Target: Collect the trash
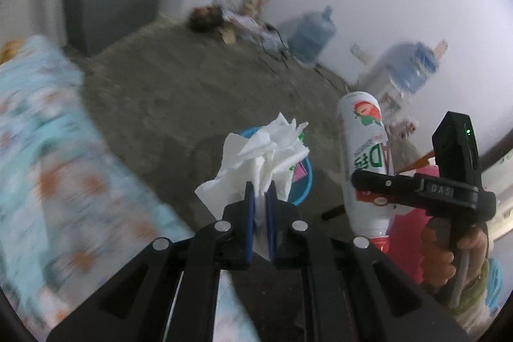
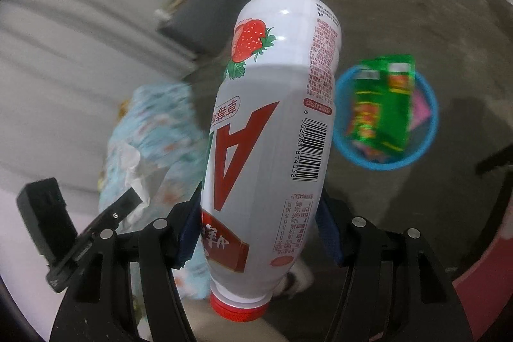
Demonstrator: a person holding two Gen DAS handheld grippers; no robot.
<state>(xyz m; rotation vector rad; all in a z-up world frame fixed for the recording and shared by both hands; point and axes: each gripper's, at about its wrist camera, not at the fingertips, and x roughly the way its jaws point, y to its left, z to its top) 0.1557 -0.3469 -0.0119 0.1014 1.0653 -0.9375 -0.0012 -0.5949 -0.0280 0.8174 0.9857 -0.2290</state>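
The crumpled white tissue [image 1: 263,159] sits pinched between the jaws of the left gripper [image 1: 260,207], which are closed almost flat on a thin fold of it while most of the wad fans out ahead of and above the tips. The white strawberry-drink bottle [image 2: 269,130] is clamped across its lower body by the right gripper [image 2: 256,223], cap toward the camera and base pointing away, so the jaws hold it well off its middle. Beyond both sets of jaws, down on the concrete floor [image 1: 179,85], stands the blue bin [image 2: 429,117], already holding a green snack packet [image 2: 381,104]; in the left view the tissue hides most of its rim. The likely troubles come at release. The tissue is light and only nipped at one edge, so it could drift wide of the bin or cling to a pad as the jaws part. The bottle (smooth, rounded, and held near one end) could pivot or slip in the grip, strike the rim or the packet, and bounce out or tip the bin. Both views are smeared, which suggests fast motion and makes aim harder. A patterned bedspread [image 1: 48,149] lies to the left of the left jaws.
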